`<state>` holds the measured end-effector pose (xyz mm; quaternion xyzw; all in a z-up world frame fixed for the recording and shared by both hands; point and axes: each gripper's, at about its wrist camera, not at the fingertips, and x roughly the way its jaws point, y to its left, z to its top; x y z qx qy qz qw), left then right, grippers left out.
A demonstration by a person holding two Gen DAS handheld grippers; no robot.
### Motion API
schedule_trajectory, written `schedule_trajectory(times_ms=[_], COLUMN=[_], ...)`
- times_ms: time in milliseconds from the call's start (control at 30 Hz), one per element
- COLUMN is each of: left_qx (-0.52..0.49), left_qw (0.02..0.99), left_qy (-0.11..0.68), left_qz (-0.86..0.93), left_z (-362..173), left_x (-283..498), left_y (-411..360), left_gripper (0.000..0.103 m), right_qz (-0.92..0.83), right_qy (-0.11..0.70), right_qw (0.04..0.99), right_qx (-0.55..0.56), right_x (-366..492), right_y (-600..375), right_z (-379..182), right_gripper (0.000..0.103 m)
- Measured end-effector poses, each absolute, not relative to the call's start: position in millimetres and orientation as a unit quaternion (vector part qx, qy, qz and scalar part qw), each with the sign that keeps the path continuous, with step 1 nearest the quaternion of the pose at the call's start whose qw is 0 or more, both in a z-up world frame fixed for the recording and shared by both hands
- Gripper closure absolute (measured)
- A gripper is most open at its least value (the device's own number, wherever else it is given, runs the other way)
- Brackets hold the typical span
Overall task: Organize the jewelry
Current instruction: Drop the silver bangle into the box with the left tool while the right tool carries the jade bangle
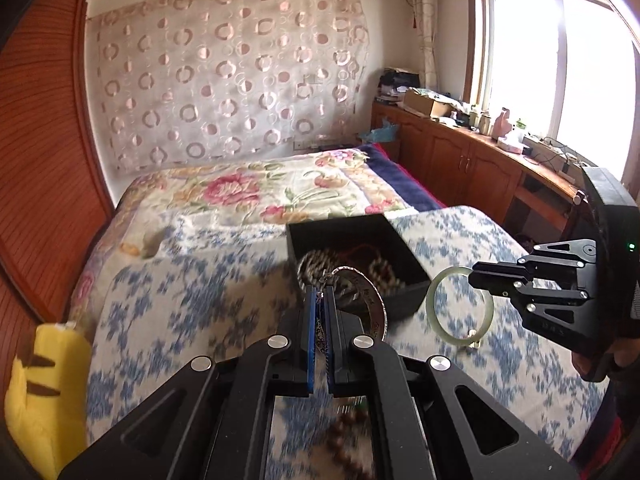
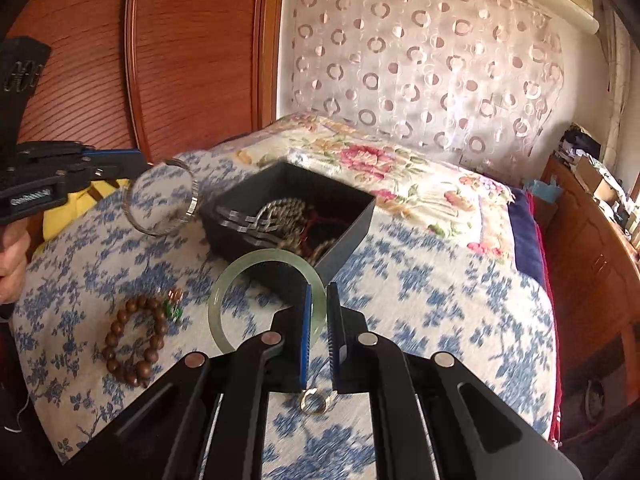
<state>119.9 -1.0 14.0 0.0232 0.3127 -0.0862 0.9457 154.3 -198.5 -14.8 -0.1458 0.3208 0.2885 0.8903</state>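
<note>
A black open box (image 1: 404, 256) (image 2: 352, 224) with bead strings and a red cord inside sits on a blue-flowered cloth on the bed. My left gripper (image 1: 320, 296) (image 2: 150, 164) is shut on a silver bangle (image 1: 374, 300) (image 2: 160, 200), held above the cloth by the box's near-left corner. My right gripper (image 2: 319, 292) (image 1: 476, 276) is shut on a pale green jade bangle (image 2: 248, 268) (image 1: 460, 308), held in front of the box. A brown wooden bead bracelet (image 2: 134, 340) (image 1: 348, 444), a small green-and-red charm (image 2: 174, 304) and a gold ring (image 2: 314, 402) lie on the cloth.
A yellow plush toy (image 1: 44, 396) lies at the bed's left edge. A wooden wardrobe (image 2: 180, 48) stands to the left. A wooden cabinet (image 1: 460, 148) with clutter runs under the window at right. A floral quilt (image 1: 248, 192) covers the far bed.
</note>
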Motion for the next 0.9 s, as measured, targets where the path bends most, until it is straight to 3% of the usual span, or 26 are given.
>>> schedule_trajectory(times_ms=[467,900], left_qx=[0.025,0.022], left_qw=[0.934,0.926], left_qy=[0.343,0.363], left_qz=[-0.096,-0.107], left_z=[-14,-32], left_x=[207,227], left_y=[-19,-16], left_gripper=[0.1,0.103], right_qz=[0.299,0.309], right_qy=[0.304,0.306], right_qw=[0.897,0.893], right_qx=[-0.114,-0.119], right_x=[211,240], right_y=[-210,-189], right_z=[4,-6], right_gripper=[0.094,0.094])
